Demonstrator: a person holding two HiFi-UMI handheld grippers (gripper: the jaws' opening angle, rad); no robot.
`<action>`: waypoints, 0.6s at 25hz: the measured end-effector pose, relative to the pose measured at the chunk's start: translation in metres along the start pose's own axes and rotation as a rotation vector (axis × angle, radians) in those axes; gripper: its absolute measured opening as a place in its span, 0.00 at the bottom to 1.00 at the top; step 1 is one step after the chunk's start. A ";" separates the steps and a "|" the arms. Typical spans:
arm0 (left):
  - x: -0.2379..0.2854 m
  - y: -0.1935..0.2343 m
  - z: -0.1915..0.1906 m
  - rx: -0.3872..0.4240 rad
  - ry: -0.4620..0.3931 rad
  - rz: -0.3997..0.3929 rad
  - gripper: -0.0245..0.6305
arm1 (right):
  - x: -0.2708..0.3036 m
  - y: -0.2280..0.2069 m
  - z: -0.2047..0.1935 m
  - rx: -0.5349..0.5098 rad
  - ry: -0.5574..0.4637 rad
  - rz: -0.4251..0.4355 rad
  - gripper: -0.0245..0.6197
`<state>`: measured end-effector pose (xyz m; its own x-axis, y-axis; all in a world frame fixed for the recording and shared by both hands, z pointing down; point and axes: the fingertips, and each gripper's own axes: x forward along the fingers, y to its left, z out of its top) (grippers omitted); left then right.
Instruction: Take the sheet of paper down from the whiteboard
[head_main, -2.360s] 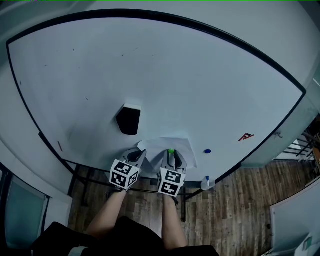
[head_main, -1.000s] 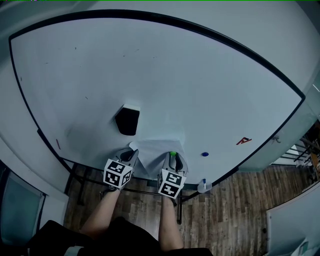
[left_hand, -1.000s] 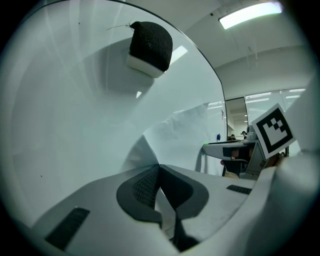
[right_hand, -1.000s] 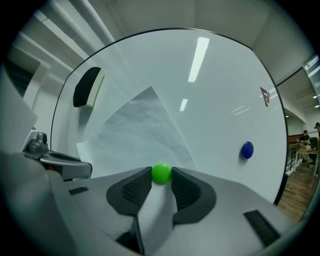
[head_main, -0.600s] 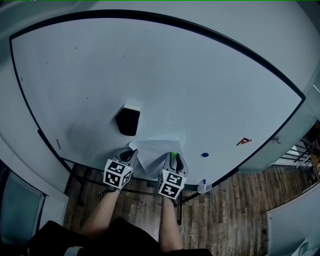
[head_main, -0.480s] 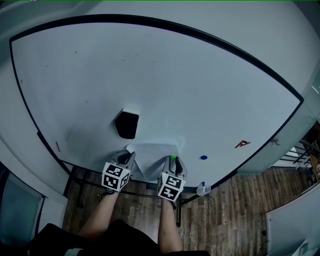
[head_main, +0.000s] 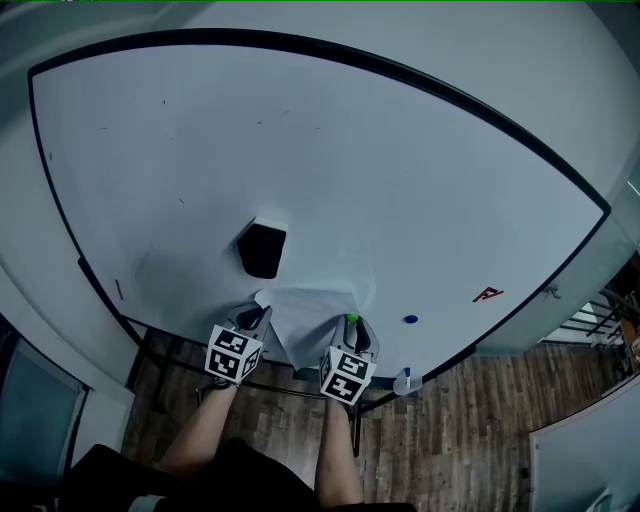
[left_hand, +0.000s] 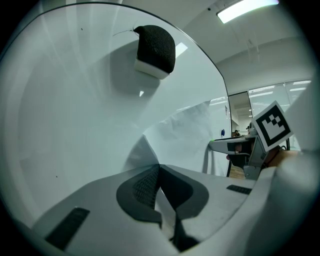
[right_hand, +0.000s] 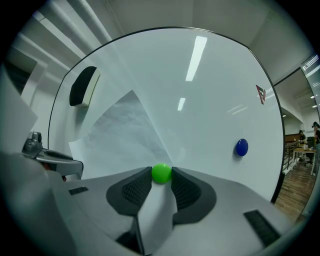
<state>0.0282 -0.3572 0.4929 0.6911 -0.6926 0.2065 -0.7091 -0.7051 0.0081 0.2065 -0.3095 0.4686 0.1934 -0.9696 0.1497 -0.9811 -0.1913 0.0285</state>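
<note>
The white sheet of paper (head_main: 312, 318) hangs low on the whiteboard (head_main: 330, 170), bulging off it. My left gripper (head_main: 256, 314) is shut on the sheet's left corner; in the left gripper view the paper (left_hand: 186, 140) runs in between the closed pads of that gripper (left_hand: 159, 169). My right gripper (head_main: 350, 327) is shut on a green ball magnet (head_main: 349, 318) at the sheet's right side. In the right gripper view the magnet (right_hand: 161, 173) sits between the pads, and the paper (right_hand: 122, 127) passes under it.
A black eraser (head_main: 262, 250) clings to the board just above the sheet. A blue magnet (head_main: 410, 320) and a red mark (head_main: 487, 295) lie to the right. A small bottle (head_main: 403, 382) stands on the board's tray (head_main: 300, 372). Wooden floor (head_main: 470, 400) lies below.
The left gripper has drawn the sheet's left corner a little to the left and off the board. The right gripper has stayed at the green magnet.
</note>
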 end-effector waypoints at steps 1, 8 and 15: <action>0.000 0.001 0.000 0.000 0.001 0.003 0.07 | 0.000 -0.001 0.000 0.000 -0.002 -0.002 0.25; -0.003 0.007 -0.005 -0.002 0.010 0.017 0.07 | 0.000 -0.003 -0.001 0.009 0.004 -0.005 0.25; -0.007 0.014 -0.005 0.011 0.022 0.049 0.07 | 0.000 -0.004 -0.002 0.009 0.005 -0.010 0.25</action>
<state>0.0127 -0.3615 0.4962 0.6523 -0.7229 0.2278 -0.7403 -0.6722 -0.0131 0.2103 -0.3087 0.4705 0.2033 -0.9668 0.1548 -0.9790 -0.2025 0.0213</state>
